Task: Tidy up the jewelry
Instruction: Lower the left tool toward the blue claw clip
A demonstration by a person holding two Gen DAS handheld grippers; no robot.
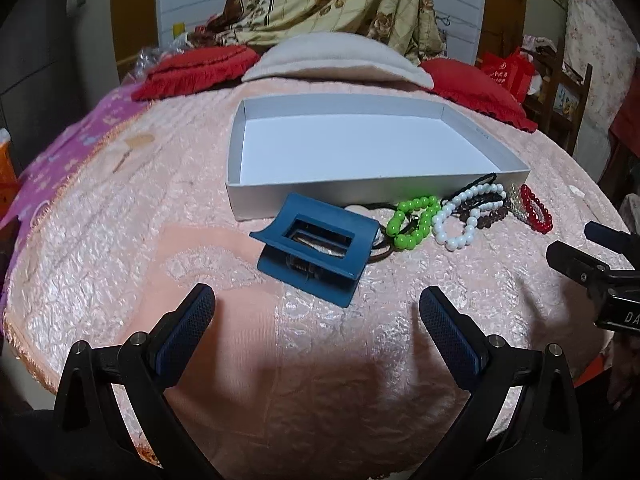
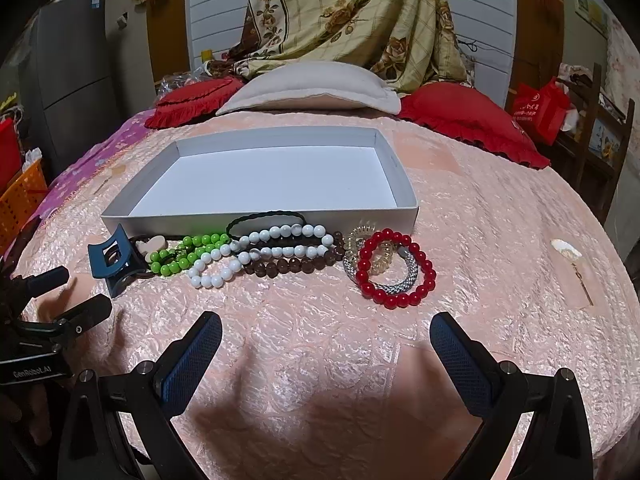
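Note:
An empty white box [image 1: 256, 196] [image 2: 132, 216] lies on the pink bedspread. Along its near wall sits a row of jewelry: a blue hair claw [image 1: 316, 248] [image 2: 110, 262], green beads [image 1: 412, 220] [image 2: 180, 258], white beads [image 1: 464, 216] [image 2: 240, 258], brown beads [image 2: 292, 266], a black hair tie [image 2: 264, 216], a clear coil tie [image 2: 360, 240], a silver bracelet [image 2: 400, 288] and a red bead bracelet [image 1: 538, 210] [image 2: 394, 268]. My left gripper [image 1: 316, 304] is open just short of the claw. My right gripper [image 2: 326, 336] is open, near the red bracelet.
Red cushions [image 2: 464, 120] and a beige pillow [image 2: 308, 88] lie beyond the box, with a floral quilt behind. An orange basket [image 2: 20, 196] stands off the bed's left side. A small shell hairpin [image 2: 568, 258] lies at the right on the spread.

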